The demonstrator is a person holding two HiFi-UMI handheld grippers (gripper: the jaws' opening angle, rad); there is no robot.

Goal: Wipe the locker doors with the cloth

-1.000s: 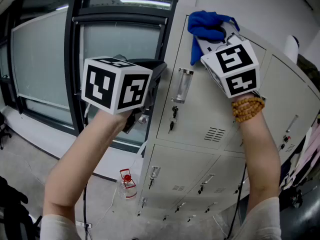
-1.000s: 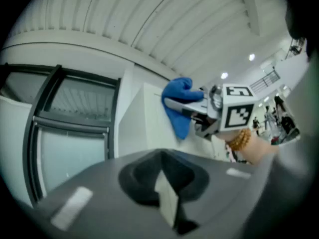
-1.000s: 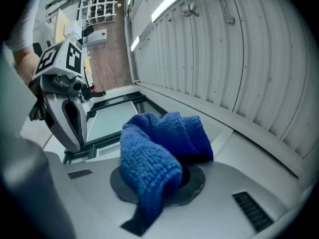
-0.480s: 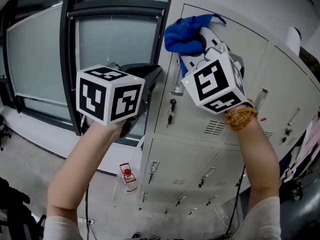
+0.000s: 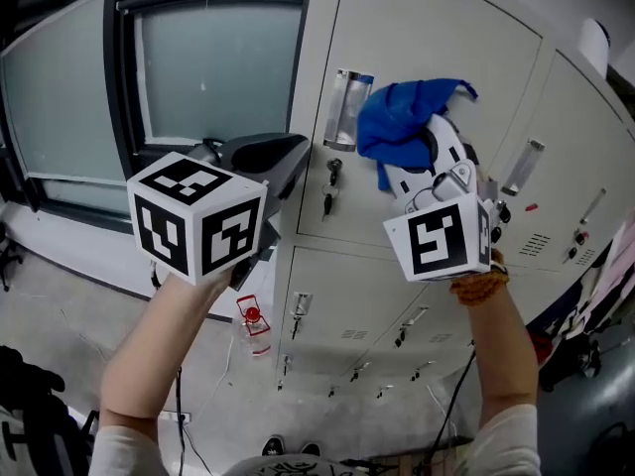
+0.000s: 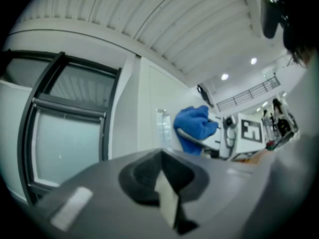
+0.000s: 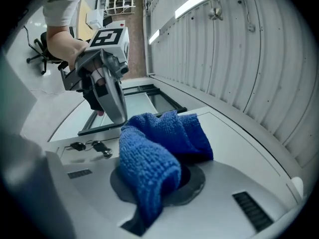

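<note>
Right tongs (image 5: 425,139) are clenched on a bunched blue cloth (image 5: 399,117), raised in front of the upper door (image 5: 437,28) of a pale grey locker bank; whether the cloth touches the metal cannot be told. Left tongs (image 5: 288,152) are closed on nothing and hang well apart from the cloth, level with the bank's left edge, in front of a dark-framed window (image 5: 208,77). The right gripper view shows the cloth (image 7: 154,153) spilling out over both sides of the tongs (image 7: 162,183) and hiding their tips. The left gripper view shows its own tongs (image 6: 167,198) pressed together, with the cloth (image 6: 195,126) beyond. A lower door (image 5: 342,300) sits under the upper one. A clear upright handle (image 5: 340,107) stands just left of the cloth, with keys (image 5: 330,179) hanging in the lock below it. A bead bracelet (image 5: 476,286) circles the right wrist. A red-capped bottle (image 5: 251,327) stands on the floor (image 5: 60,296) at the foot of the lockers.
</note>
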